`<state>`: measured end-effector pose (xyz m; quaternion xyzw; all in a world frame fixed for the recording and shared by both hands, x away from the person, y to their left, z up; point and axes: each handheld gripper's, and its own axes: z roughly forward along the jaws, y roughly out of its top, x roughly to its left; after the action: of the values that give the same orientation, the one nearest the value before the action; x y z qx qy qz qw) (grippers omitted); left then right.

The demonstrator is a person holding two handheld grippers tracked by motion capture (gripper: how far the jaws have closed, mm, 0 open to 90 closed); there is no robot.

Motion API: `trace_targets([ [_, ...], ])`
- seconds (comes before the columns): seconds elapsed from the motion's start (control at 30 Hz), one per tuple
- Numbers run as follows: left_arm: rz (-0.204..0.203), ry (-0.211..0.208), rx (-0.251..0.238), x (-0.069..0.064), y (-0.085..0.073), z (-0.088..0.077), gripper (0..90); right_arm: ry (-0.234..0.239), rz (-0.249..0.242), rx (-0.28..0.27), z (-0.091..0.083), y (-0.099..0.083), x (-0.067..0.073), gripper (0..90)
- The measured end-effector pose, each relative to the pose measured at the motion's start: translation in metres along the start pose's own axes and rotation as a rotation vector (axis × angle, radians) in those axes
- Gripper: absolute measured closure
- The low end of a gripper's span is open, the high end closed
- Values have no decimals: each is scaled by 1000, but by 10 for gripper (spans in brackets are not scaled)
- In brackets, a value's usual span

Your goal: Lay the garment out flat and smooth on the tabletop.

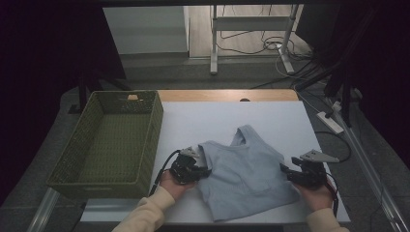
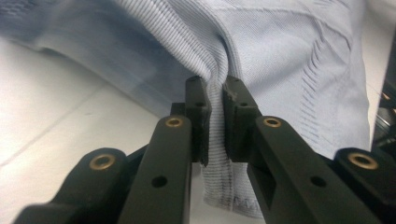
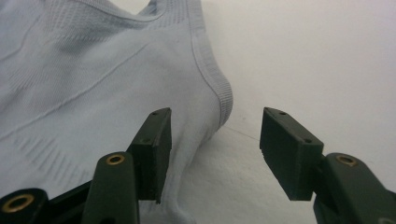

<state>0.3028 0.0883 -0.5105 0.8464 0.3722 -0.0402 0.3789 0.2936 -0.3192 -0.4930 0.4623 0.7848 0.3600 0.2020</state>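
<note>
1. Left claw [image 1: 205, 170], lower centre-left of the high view: black body, grey three-cornered plate on top, black cable trailing.
2. Right claw [image 1: 285, 170], lower right: the same black build and grey plate.
3. Close up, its black fingers [image 3: 154, 149] carry brass-coloured rivets.
4. Cream sleeves [image 1: 147, 212] at the bottom edge.

Camera layout: one fixed high view, two gripper-mounted close views.

The table [image 1: 232, 116] is seen from above the person's side, looking forward and down, at some distance. The left gripper [image 1: 191, 166] view is aimed along its jaws, very near the top [image 2: 280, 56]. The right gripper [image 1: 305, 173] view is aimed along its jaws at the top's edge. The top [image 1: 246, 169] is shared by all views.
</note>
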Motion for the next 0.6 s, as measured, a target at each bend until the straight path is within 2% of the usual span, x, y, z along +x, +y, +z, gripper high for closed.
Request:
trace_targets([
  [0.3, -44, 59, -65, 17, 3, -12, 813, 16, -4, 0, 1, 1, 3, 434],
  [0.6, -74, 85, -116, 30, 5, -17, 812, 27, -18, -9, 2, 2, 8, 434],
])
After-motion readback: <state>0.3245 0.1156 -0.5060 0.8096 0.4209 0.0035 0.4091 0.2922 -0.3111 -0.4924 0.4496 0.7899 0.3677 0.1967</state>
